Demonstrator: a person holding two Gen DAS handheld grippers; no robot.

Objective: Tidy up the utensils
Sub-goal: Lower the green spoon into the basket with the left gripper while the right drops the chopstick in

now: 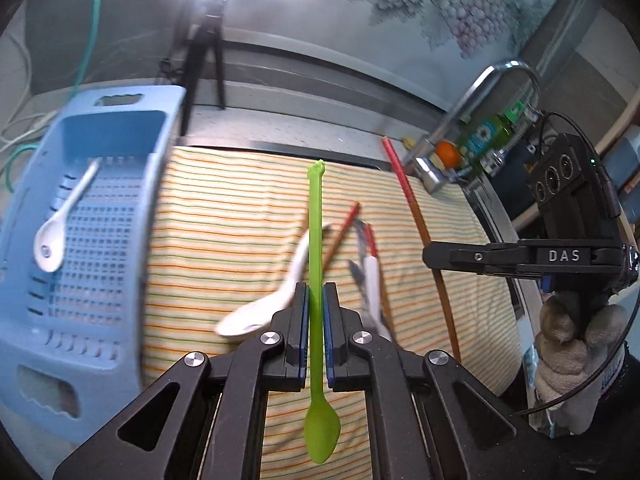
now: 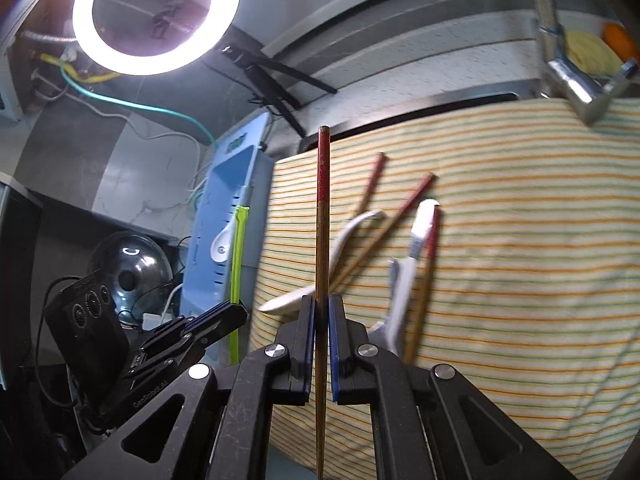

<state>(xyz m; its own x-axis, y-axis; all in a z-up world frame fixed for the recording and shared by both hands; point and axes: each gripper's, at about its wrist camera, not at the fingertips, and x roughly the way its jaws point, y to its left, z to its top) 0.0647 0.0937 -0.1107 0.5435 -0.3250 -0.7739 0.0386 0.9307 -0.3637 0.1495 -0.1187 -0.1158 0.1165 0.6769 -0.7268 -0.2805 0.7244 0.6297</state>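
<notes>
My left gripper point(image 1: 316, 300) is shut on a green plastic spoon point(image 1: 315, 232), held upright above the striped cloth point(image 1: 224, 216). My right gripper point(image 2: 321, 312) is shut on a red-tipped chopstick point(image 2: 322, 208), also held upright; it also shows in the left wrist view point(image 1: 416, 208). On the cloth lie a white ceramic spoon point(image 1: 276, 300), two more chopsticks point(image 2: 408, 200) and a white-handled utensil point(image 2: 408, 264). A blue basket point(image 1: 100, 216) at the left holds another white spoon point(image 1: 60, 224).
A chrome faucet point(image 1: 476, 92) stands at the back right, with a green bottle point(image 1: 488, 136) and an orange point(image 1: 448, 152) behind it. A black tripod point(image 1: 204, 56) and ring light point(image 2: 156, 12) stand at the back. A dark pot lid point(image 2: 128, 264) lies left of the basket.
</notes>
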